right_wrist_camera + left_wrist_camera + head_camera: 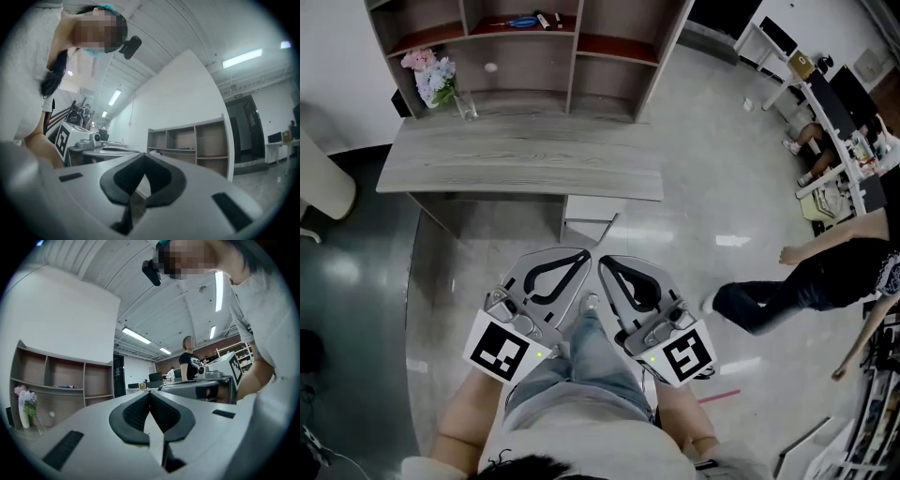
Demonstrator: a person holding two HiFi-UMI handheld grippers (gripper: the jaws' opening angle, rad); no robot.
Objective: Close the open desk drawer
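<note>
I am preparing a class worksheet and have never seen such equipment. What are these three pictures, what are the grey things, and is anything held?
No robot here: a person holds a two-jaw gripper in each hand. The head view comes from a camera on the person's head, looking down at the left gripper and right gripper. The other two pictures come from cameras riding on each gripper. Both have jaws together, holding nothing. Ahead stands a wood-grain desk, with flowers at its back left and a white drawer pulled out underneath.
</note>
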